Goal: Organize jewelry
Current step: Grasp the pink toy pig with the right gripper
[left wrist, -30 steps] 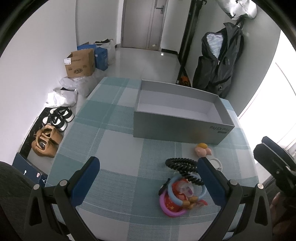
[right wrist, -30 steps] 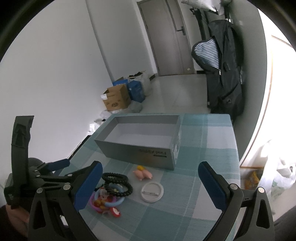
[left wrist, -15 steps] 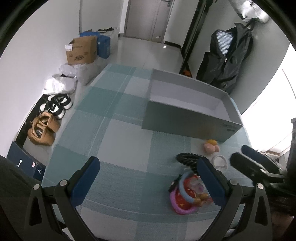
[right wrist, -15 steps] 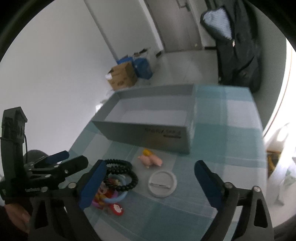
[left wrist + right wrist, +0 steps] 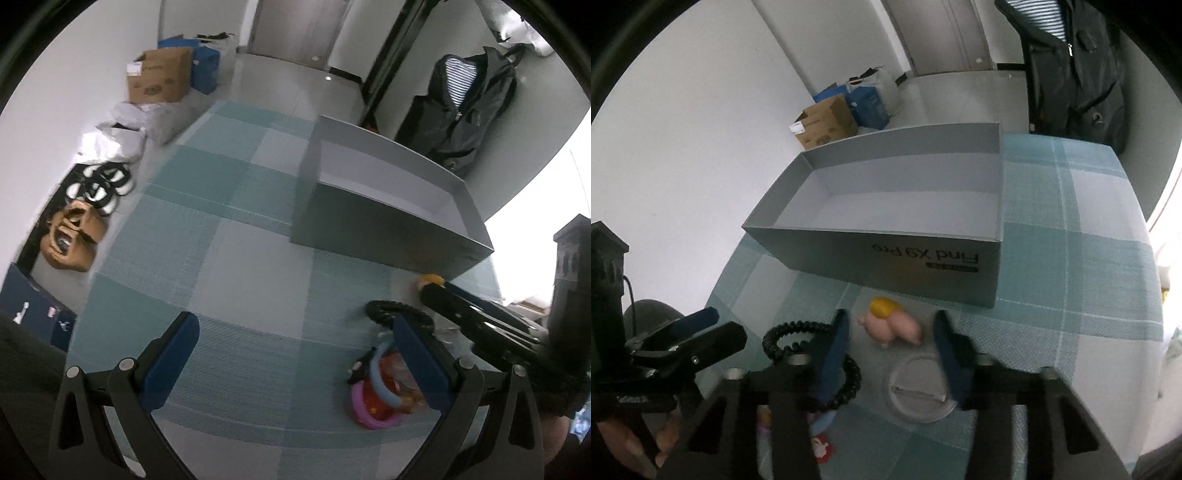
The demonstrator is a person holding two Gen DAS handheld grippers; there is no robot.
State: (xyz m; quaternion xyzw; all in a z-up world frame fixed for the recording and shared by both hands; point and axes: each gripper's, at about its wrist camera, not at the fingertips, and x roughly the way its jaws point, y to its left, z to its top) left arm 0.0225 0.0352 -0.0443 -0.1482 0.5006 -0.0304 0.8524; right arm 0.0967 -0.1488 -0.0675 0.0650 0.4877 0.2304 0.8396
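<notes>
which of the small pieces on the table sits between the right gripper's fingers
The pink pig charm with the yellow top, lying between the right gripper fingers; the black beaded bracelet lies outside them, the clear round badge nearer the camera.

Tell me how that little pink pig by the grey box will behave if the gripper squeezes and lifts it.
The pink pig looks rounded and smooth, so it may squirt out of the right gripper, whose jaws have just been closing with the pig between them, not yet pressing. It seems small and probably light. Lying on its side on the tablecloth, it could roll if nudged.
</notes>
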